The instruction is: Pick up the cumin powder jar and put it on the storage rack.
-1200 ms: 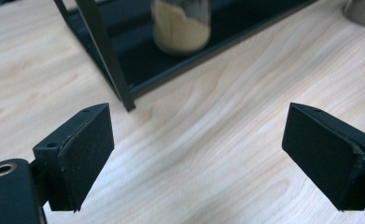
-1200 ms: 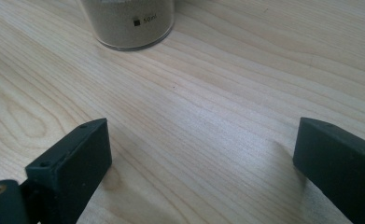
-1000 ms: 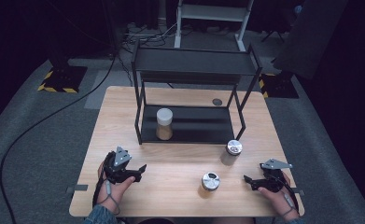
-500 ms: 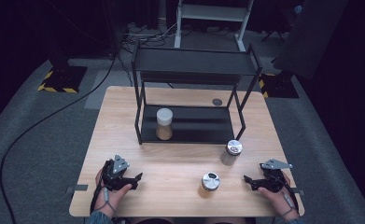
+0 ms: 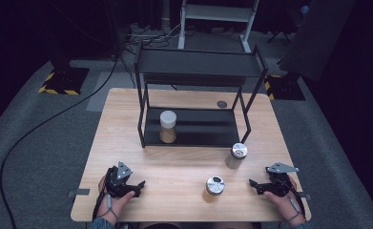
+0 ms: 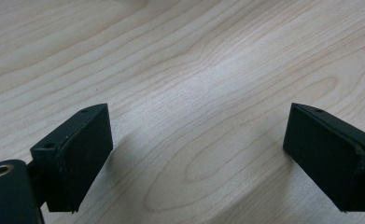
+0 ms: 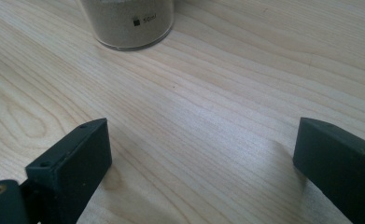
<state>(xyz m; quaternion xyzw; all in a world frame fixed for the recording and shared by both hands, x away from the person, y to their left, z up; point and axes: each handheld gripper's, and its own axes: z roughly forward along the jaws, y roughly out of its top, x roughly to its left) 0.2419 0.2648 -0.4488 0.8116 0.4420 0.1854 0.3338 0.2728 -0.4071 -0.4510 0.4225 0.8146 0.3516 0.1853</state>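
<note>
A black rack point(image 5: 198, 90) stands at the far side of the wooden table point(image 5: 174, 157), one jar point(image 5: 168, 126) on its lower shelf and two more jars, one point(image 5: 239, 155) just before the rack's right leg and one point(image 5: 215, 185) nearer the front edge. The left gripper point(image 5: 137, 184) and right gripper point(image 5: 253, 183) rest low at the front corners, both wide apart and empty; the left's jaws have just been opening. The right one likely goes for the nearer jar: approach level, straddle its body below the lid, and close squarely.

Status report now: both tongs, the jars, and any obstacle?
Left tongs open, empty, just opened wider. Right tongs open, empty. Two metal-lidded jars on table, one jar on rack shelf. Nothing in the way.
</note>
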